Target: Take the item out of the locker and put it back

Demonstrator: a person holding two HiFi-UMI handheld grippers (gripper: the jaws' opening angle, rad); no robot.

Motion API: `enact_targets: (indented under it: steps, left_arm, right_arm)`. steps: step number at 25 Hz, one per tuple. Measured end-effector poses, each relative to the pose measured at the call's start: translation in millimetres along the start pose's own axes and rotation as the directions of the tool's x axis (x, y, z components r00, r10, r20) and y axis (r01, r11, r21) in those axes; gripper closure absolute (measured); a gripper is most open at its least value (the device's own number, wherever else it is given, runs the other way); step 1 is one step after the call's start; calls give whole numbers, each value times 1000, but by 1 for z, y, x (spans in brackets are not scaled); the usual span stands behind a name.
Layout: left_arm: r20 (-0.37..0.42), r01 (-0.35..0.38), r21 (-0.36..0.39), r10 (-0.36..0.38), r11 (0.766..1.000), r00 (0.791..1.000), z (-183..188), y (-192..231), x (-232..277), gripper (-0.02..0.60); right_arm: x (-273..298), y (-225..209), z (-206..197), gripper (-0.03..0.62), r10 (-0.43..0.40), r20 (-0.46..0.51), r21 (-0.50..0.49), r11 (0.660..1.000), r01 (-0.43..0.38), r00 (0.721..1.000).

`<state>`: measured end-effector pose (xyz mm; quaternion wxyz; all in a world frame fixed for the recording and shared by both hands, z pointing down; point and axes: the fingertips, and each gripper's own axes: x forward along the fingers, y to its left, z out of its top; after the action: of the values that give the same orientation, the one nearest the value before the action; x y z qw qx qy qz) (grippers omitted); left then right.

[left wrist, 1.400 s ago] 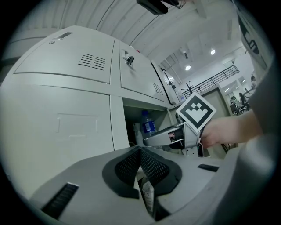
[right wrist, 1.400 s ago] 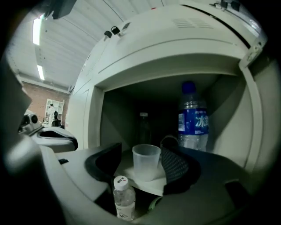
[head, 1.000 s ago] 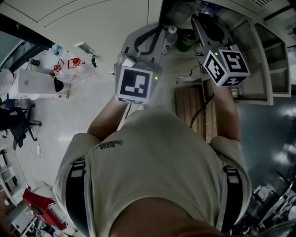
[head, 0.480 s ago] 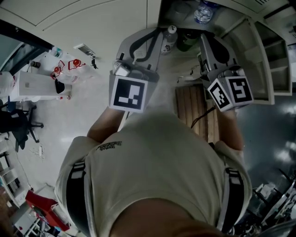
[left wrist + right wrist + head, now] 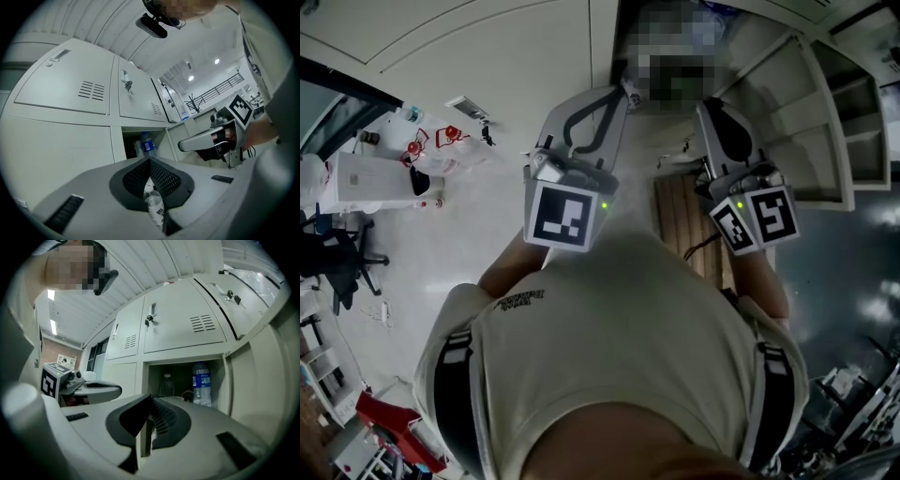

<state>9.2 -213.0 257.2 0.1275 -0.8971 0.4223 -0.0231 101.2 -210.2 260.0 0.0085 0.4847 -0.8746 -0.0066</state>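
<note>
- Your left hand-held gripper (image 5: 150,161) is clamped on a small clear bottle (image 5: 154,206). The bottle's pale-capped neck is wedged between the black ribbed pads, out in front of the lockers.
- Your right hand-held gripper (image 5: 150,398) has its jaws pressed together with nothing between them. It points level at the open locker compartment (image 5: 176,371).
- The two hand-held grippers sit side by side in front of your chest, near each other but apart, and the left one's marker cube (image 5: 559,214) faces up at the head camera.
- Inside the compartment a taller blue-labelled water bottle (image 5: 201,383) stands upright by the right wall. A dim, smaller bottle shape (image 5: 167,383) sits deeper in, to its left.
- Closed grey locker doors (image 5: 183,329), vented and with keyed locks, fill the row above the opening.
- A wooden slatted board (image 5: 684,211) lies on the floor just beside the right hand-held gripper in the head view.
</note>
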Motion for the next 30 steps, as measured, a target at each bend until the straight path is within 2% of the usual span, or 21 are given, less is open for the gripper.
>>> enact_targets:
  steps: [7, 16, 30]
  left_arm:
    - [-59, 8, -3, -8, 1000, 998, -22, -5, -2, 569]
    - [-82, 14, -8, -14, 1000, 996, -35, -8, -3, 569]
    - [-89, 36, 1, -36, 999, 995, -36, -11, 3, 569]
  right_arm:
    - [-2, 12, -17, 591, 12, 6, 8, 1000, -12, 1000]
    - [0, 20, -25, 594, 26, 14, 9, 1000, -26, 1000]
    - [-3, 14, -30, 594, -1, 2, 26, 1000, 0, 1000]
